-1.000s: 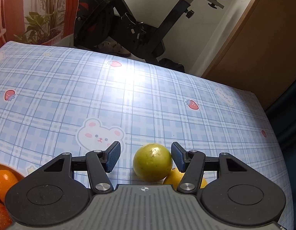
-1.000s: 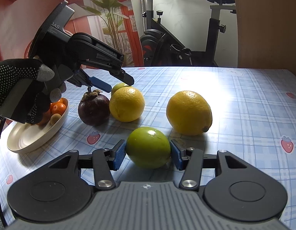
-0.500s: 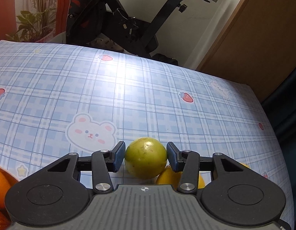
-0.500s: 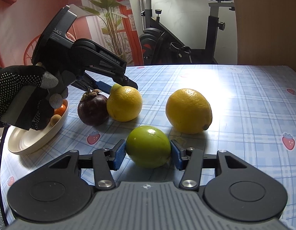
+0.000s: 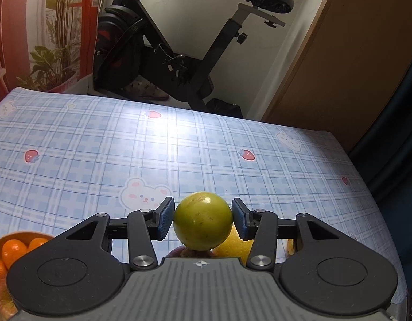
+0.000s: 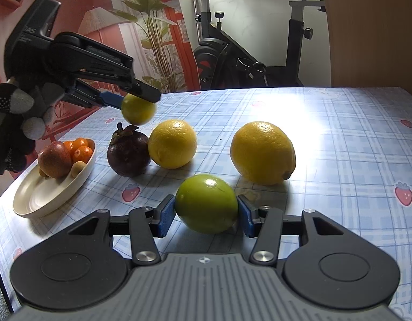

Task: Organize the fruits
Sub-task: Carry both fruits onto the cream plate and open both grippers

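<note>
L gripper raised, pads clamped — R gripper low, pads clamped.

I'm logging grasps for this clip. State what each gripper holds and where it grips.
Left gripper: small green fruit, lifted, pinched at its widest sides. Right gripper: larger green fruit, pads against its two sides, apparently on the table.

Left wrist view: mangosteen and lemon mostly hidden behind the held fruit; bowl cut off at 8 o'clock.
</note>
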Demonstrator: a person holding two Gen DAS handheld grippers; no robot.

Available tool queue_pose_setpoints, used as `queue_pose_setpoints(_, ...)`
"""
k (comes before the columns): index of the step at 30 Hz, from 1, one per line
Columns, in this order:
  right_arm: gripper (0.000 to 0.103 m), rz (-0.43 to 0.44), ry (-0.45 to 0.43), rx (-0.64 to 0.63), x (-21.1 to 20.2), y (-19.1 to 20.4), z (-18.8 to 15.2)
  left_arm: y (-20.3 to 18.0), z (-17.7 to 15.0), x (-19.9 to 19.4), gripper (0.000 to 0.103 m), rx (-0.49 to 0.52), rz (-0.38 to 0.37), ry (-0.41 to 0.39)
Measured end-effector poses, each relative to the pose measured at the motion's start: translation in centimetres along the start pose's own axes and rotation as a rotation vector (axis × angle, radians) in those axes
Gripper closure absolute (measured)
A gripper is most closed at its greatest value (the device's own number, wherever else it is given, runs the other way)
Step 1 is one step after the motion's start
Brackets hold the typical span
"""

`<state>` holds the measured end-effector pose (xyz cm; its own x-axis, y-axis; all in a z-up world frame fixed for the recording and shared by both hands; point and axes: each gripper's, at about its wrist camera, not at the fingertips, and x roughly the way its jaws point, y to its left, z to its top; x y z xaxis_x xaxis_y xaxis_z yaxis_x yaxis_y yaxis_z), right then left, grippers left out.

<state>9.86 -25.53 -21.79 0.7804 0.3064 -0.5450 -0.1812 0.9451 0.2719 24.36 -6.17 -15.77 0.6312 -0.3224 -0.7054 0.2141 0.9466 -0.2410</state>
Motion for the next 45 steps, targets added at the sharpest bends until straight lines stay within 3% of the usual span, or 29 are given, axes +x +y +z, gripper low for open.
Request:
queue_pose_setpoints(12, 0.051, -0.039, 0.002, -0.017, -0.1, 0.7, 0.0, 3.1, -2.3, -7.5, 0.053, -0.044, -0.002, -0.07)
queue_pose_setpoints(19, 0.051, 0.043, 0.004, -0.055, 0.2, 5.1, 0.8, 8.5, -6.1, -10.8, 0.054, -0.061, 0.086, -0.031)
queue_pose_setpoints(25, 0.051, 0.149, 0.015, -0.176, 3.0, 11.9, 2.4, 12.4, -8.3, -11.8, 0.053, -0.106, 0.131, -0.003)
queue_pose_setpoints(31, 0.051, 0.202, 0.041, -0.266, 5.7, 16.2, 3.1, 13.7, -9.3, -11.6, 0.053, -0.099, 0.152, 0.009)
queue_pose_setpoints(45, 0.051, 0.238, 0.112, -0.395, 9.4, 19.7, 1.9, 15.6, -10.3, -10.6, 0.053, -0.111, 0.176, -0.004)
